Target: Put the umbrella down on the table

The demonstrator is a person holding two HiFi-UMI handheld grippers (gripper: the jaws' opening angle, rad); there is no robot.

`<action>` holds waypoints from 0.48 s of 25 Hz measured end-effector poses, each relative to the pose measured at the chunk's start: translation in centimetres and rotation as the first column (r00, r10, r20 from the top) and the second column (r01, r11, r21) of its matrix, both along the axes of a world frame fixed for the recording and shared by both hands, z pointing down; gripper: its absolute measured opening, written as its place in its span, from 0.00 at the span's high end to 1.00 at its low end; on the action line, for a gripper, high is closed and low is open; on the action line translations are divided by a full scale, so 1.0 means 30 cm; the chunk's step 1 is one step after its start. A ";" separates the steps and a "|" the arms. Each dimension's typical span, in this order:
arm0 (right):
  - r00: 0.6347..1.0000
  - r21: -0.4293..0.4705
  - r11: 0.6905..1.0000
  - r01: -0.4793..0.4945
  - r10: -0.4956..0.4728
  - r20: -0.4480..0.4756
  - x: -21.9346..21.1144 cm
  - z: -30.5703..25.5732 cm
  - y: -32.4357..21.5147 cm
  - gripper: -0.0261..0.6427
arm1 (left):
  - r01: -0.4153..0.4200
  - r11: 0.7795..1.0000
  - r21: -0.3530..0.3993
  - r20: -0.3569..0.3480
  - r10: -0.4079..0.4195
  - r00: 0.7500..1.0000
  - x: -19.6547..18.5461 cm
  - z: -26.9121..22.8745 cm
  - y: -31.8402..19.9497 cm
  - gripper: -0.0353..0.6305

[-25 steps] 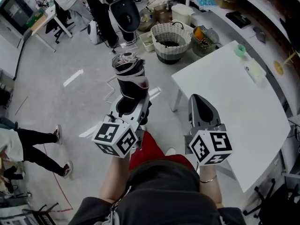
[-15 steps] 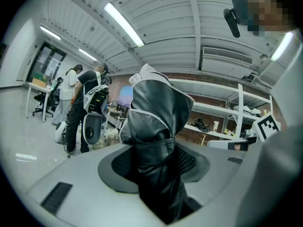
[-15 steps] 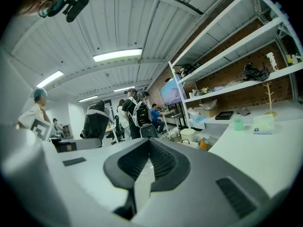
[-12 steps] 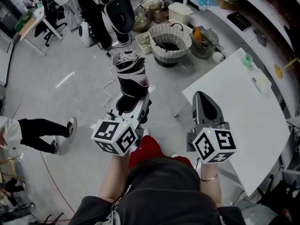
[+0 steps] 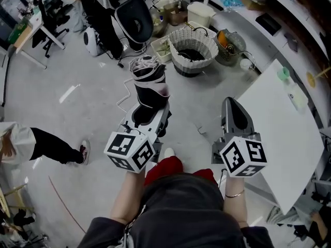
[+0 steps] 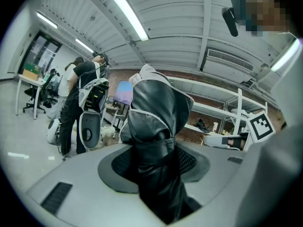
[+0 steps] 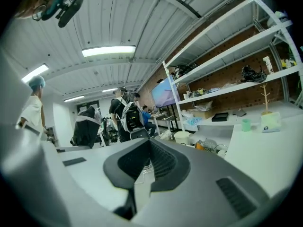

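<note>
A folded black umbrella [image 5: 150,84] with a pale trim stands up out of my left gripper [image 5: 150,112], which is shut on its lower part. In the left gripper view the umbrella [image 6: 158,126] fills the gap between the jaws of the left gripper [image 6: 158,167]. My right gripper [image 5: 234,110] is held beside it, shut and holding nothing; in its own view the right gripper [image 7: 147,145] has its jaw tips together. The white table [image 5: 289,138] lies to the right of the right gripper, and both grippers are over the floor, short of it. The table [image 7: 265,150] also shows at the right of the right gripper view.
A wicker basket [image 5: 194,45], a white bucket [image 5: 200,12] and a black chair [image 5: 135,14] stand on the floor ahead. A green cup [image 5: 283,74] and a small pale box [image 5: 298,97] sit on the table's far end. A person's legs [image 5: 51,146] are at the left.
Both grippers and the head view have moved across the room: the table has slid toward the right edge and the baskets sit more centrally. The umbrella stays in the left gripper.
</note>
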State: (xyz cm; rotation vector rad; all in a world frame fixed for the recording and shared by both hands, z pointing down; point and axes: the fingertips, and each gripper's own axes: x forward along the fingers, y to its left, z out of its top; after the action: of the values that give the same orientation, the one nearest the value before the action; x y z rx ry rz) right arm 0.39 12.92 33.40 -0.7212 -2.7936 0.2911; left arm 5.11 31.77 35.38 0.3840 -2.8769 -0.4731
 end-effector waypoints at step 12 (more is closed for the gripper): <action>0.990 0.037 0.990 -0.133 0.135 -0.039 -0.073 0.054 0.022 0.93 | -0.083 0.995 0.048 -0.037 0.085 0.996 -0.131 0.071 0.083 0.65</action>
State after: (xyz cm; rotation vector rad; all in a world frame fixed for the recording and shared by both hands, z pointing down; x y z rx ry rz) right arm -1.79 13.57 35.02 -0.5147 -2.8048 0.2785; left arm 1.17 34.26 37.51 0.4957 -2.8031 -0.5274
